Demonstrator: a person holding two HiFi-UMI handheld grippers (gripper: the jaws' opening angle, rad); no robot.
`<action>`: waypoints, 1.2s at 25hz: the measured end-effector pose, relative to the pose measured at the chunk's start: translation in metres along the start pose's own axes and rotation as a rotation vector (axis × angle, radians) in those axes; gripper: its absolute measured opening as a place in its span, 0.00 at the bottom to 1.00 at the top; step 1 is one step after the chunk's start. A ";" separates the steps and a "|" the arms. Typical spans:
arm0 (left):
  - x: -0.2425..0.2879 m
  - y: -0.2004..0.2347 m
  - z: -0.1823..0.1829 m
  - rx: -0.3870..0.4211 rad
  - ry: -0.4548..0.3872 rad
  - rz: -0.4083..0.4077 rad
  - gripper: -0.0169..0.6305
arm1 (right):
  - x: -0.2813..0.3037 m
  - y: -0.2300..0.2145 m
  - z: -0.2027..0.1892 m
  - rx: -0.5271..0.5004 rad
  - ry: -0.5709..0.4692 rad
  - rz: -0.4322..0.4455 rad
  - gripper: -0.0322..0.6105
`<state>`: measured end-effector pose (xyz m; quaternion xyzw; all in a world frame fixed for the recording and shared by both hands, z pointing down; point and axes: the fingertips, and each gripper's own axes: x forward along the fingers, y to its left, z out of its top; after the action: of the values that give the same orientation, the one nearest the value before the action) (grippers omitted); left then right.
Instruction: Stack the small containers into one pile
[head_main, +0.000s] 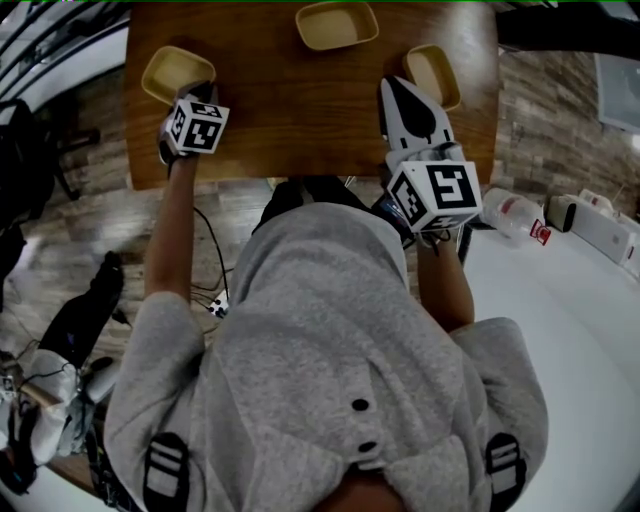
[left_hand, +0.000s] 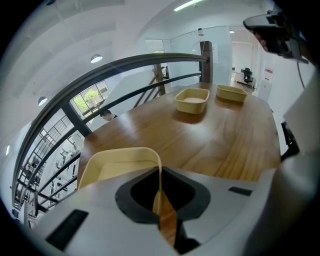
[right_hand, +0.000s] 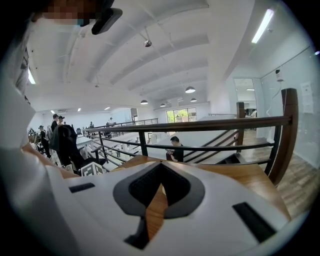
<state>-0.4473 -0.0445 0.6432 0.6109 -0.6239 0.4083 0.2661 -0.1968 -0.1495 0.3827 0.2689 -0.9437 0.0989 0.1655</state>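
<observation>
Left hand-held gripper (left_hand: 160, 197) pinched near wall of left tub (left_hand: 120, 162) at surface (head_main: 300, 110) edge. Mid tub (left_hand: 191, 100) & right tub (left_hand: 231, 93) lay ahead, to its right. Right hand-held gripper (right_hand: 160, 187), jaws together w/ nothing between, sat just beside right tub, so nearer it.

Three pale yellow tubs, the left container (head_main: 172, 72), middle container (head_main: 336, 25) and right container (head_main: 433, 72), are standing out against a warm brown, wood-grained table (head_main: 300, 120). The left gripper (left_hand: 160, 199) and right gripper (right_hand: 161, 187) are showing white shells with black linings. The left cube (head_main: 197, 125) and right cube (head_main: 435, 195) are displaying black-and-white square markers. A grey hooded top (head_main: 330, 340) is showing black buttons (head_main: 360, 405).
</observation>
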 end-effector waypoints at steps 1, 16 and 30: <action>0.000 0.001 0.000 0.002 0.003 0.003 0.07 | 0.000 -0.001 0.001 0.002 -0.002 -0.001 0.07; -0.012 -0.006 0.014 0.059 -0.008 0.023 0.07 | -0.023 -0.010 0.005 0.015 -0.030 -0.023 0.07; -0.031 -0.044 0.055 0.145 -0.067 -0.015 0.07 | -0.055 -0.023 0.002 0.033 -0.063 -0.064 0.07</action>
<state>-0.3912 -0.0704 0.5969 0.6466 -0.5965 0.4297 0.2033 -0.1410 -0.1430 0.3633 0.3047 -0.9375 0.1007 0.1342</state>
